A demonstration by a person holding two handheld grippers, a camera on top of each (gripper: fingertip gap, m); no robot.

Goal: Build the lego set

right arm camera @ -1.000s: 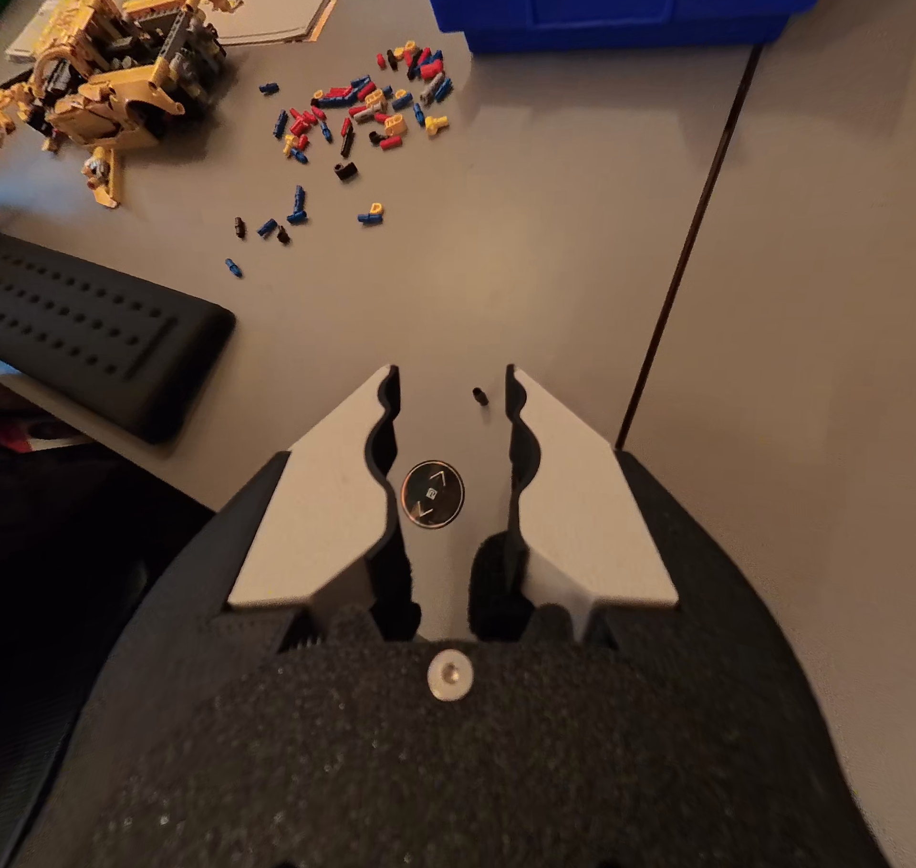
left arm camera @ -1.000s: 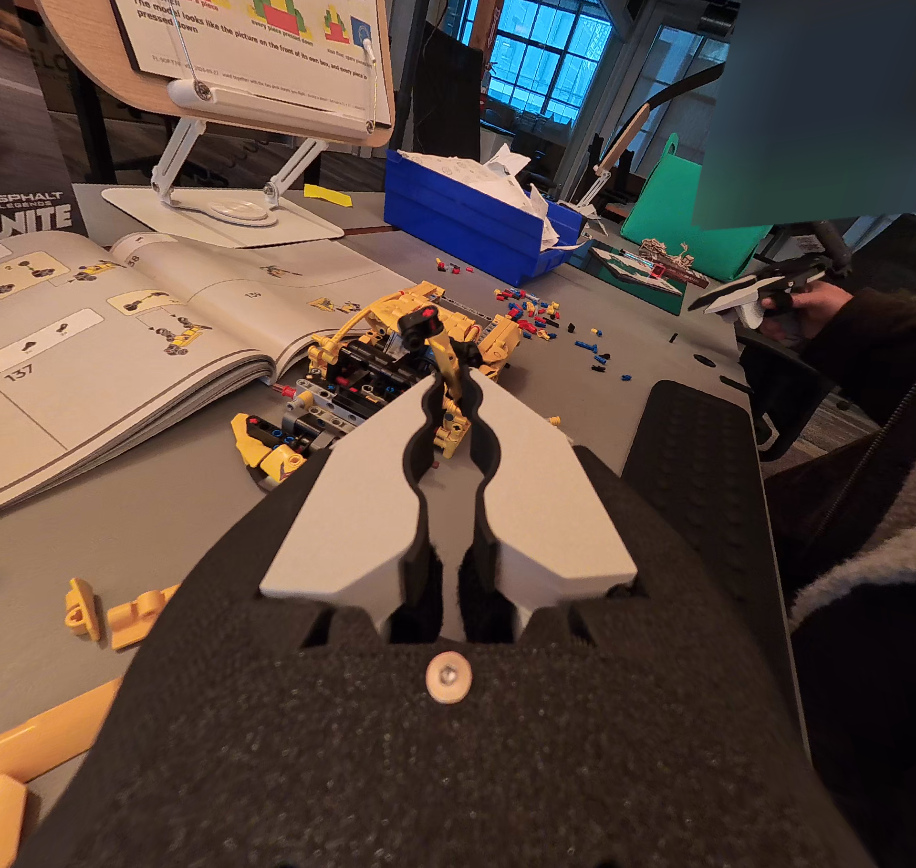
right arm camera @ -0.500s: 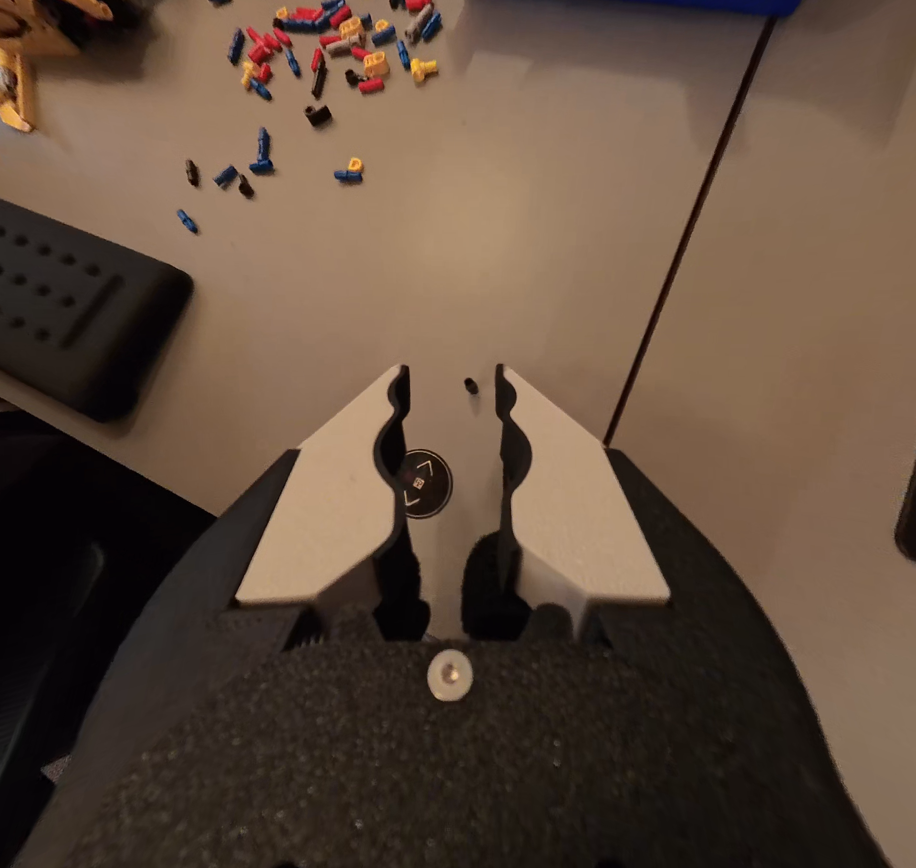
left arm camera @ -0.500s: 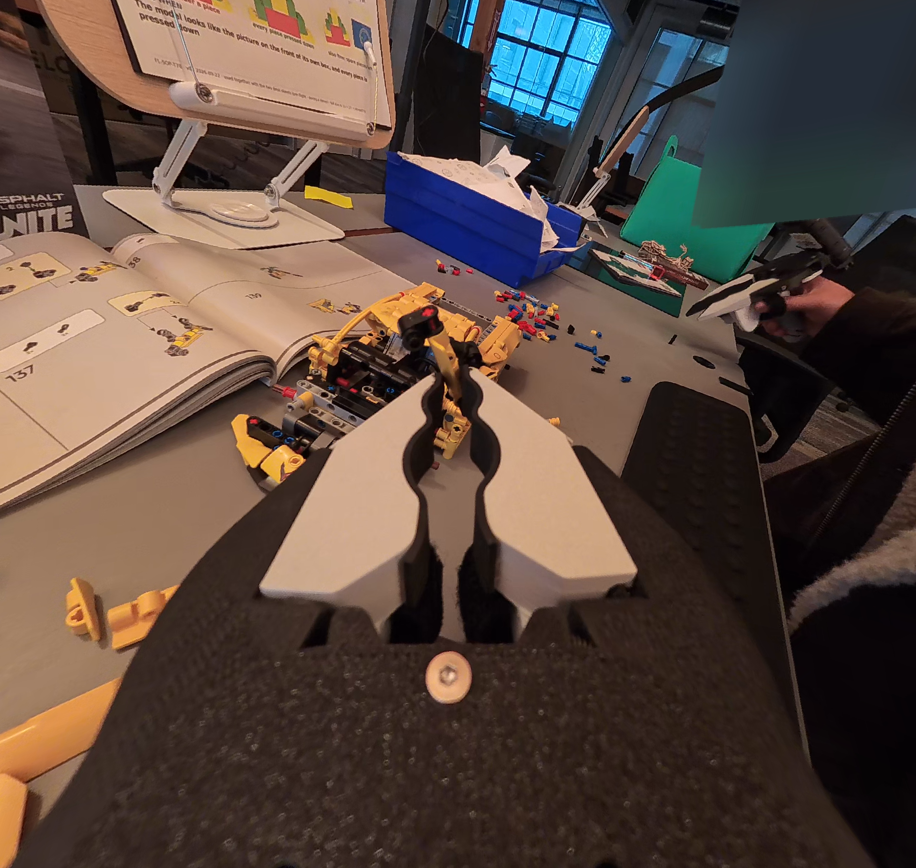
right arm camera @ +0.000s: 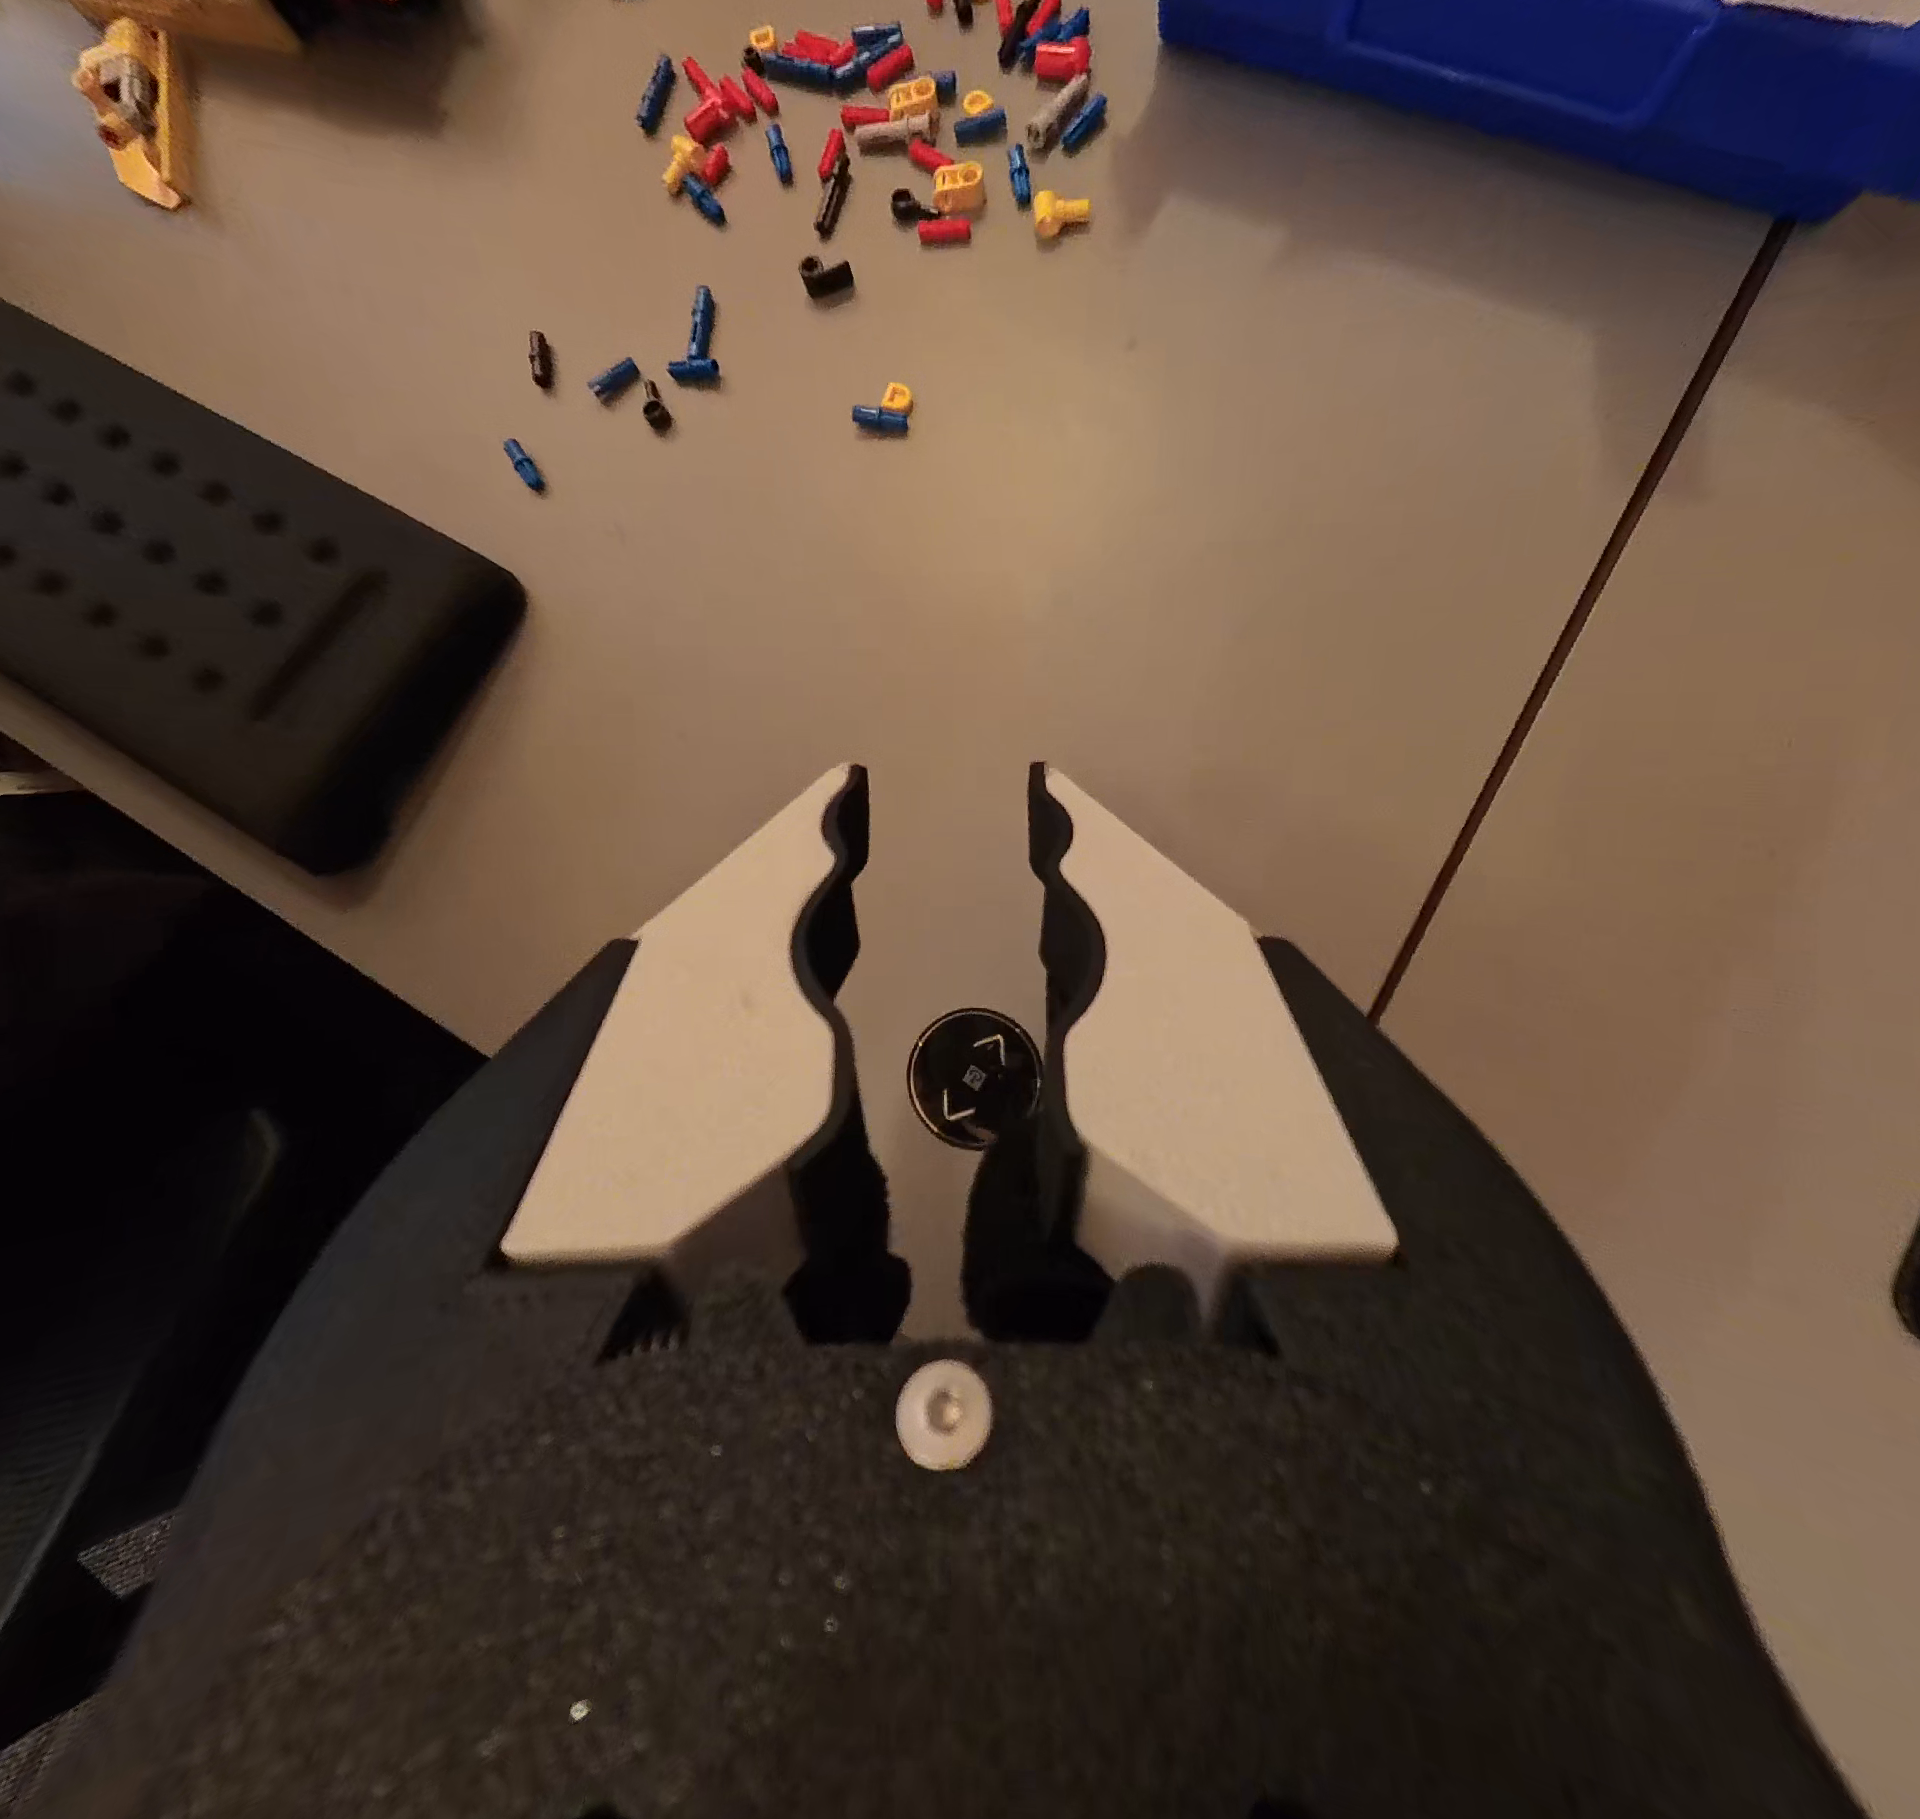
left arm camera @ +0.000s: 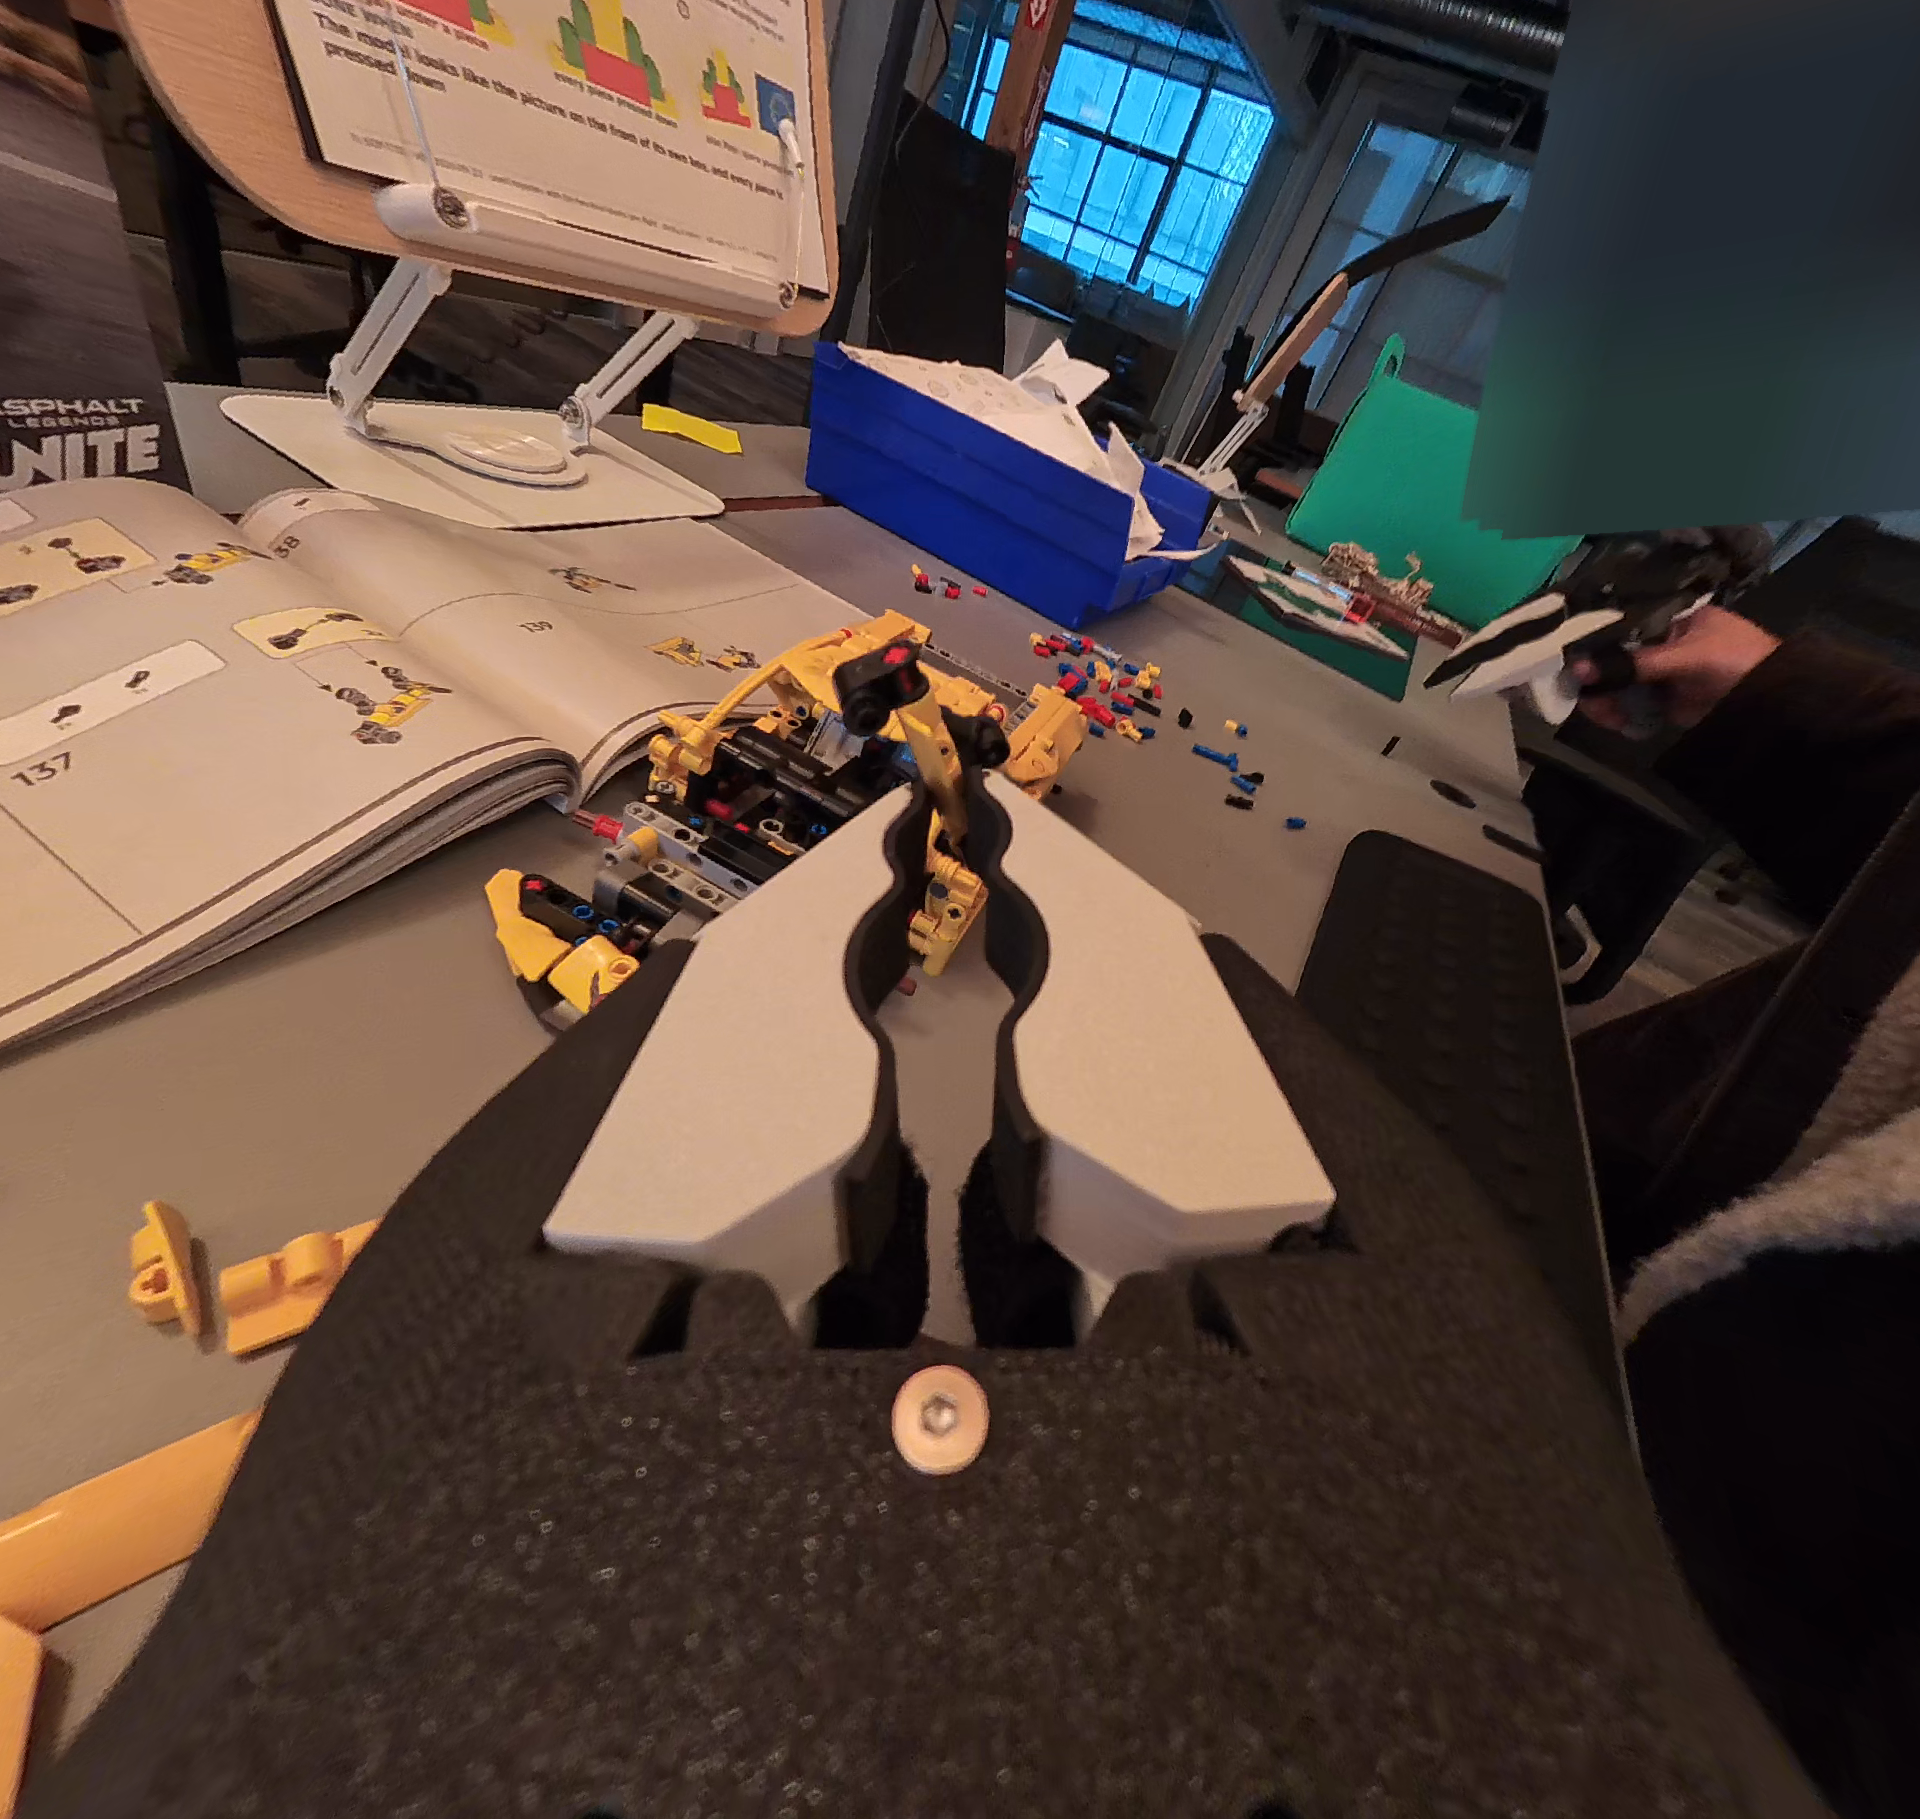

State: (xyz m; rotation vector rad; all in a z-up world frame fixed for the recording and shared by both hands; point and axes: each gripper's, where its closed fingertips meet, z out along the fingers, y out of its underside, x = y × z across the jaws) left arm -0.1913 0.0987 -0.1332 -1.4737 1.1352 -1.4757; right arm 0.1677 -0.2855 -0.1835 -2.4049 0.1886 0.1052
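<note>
beside the open booklet [left arm camera: 312,730], my left gripper [left arm camera: 948,793] pinches the knobbly yellow model's [left arm camera: 831,730] strut. my right gripper [right arm camera: 948,782] hangs parted, empty, over smooth grey table [right arm camera: 1195,522].

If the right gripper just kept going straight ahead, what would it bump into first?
Probably bare table first, since the right gripper points down at it; further along lies the scatter of small pins. Depth is hard to judge.

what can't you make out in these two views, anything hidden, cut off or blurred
- Yellow model: left wrist view, its near side hidden behind the left gripper; right wrist view, blurred and cut by the top edge.
- Blue bin: right wrist view, cut by the top edge.
- Loose pins: too small to type.
- Right gripper: whether it holds anything.
</note>
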